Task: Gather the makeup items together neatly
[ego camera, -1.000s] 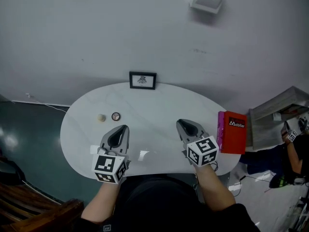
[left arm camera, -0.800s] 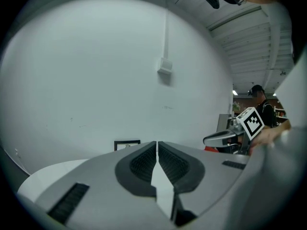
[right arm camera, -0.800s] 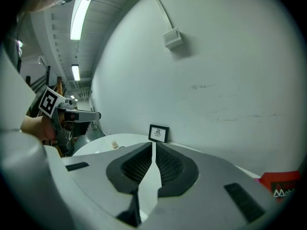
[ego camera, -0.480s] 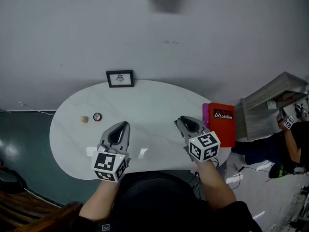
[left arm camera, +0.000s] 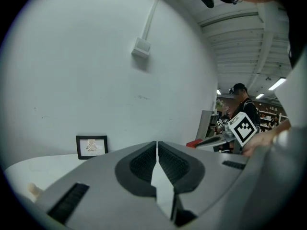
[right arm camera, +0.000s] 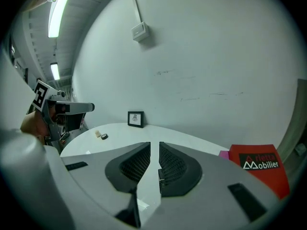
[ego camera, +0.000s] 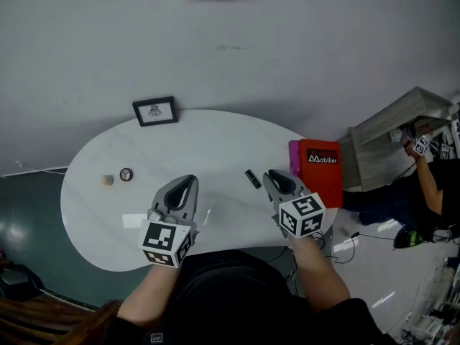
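On the white oval table [ego camera: 215, 142] a small cream item [ego camera: 106, 180] and a round dark compact [ego camera: 126, 174] lie side by side at the left. They also show in the right gripper view as the cream item [right arm camera: 97, 133] and the compact [right arm camera: 104, 136]. A small black stick-like item [ego camera: 252, 179] lies just left of my right gripper [ego camera: 272, 179]. My left gripper [ego camera: 184, 185] hovers over the table's front, right of the compact. The left gripper [left arm camera: 157, 145] and the right gripper [right arm camera: 154, 145] each have their jaws together with nothing between them.
A framed picture [ego camera: 155, 111] stands at the table's back edge against the wall. A red book [ego camera: 320, 171] lies on a pink sheet at the table's right end. Beyond it are a grey shelf [ego camera: 392, 131] and a person.
Both grippers have moved to the right along the table's front, away from the compact and towards the red book. The small black item now shows beside the right gripper.
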Action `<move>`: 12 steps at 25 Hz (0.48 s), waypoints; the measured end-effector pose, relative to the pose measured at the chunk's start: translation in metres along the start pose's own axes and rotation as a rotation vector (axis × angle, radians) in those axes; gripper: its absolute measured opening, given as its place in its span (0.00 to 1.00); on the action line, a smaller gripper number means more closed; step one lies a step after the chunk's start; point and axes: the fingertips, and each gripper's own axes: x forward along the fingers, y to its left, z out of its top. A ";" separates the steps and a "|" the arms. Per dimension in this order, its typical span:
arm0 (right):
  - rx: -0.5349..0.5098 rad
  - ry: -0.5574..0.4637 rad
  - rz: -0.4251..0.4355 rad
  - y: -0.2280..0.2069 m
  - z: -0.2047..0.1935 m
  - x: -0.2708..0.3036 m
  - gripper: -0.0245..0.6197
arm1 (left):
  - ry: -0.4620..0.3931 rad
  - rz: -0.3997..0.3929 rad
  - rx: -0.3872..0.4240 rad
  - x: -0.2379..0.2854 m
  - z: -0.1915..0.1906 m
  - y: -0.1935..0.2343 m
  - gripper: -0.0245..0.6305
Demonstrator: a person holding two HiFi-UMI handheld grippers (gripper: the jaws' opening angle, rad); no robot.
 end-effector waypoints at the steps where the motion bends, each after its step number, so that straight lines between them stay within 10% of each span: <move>1: 0.005 0.006 -0.003 -0.003 -0.005 -0.001 0.11 | 0.004 -0.008 0.000 0.004 -0.002 -0.004 0.07; 12: 0.046 0.059 0.012 -0.014 -0.038 0.012 0.15 | 0.052 -0.089 -0.011 0.039 -0.019 -0.038 0.07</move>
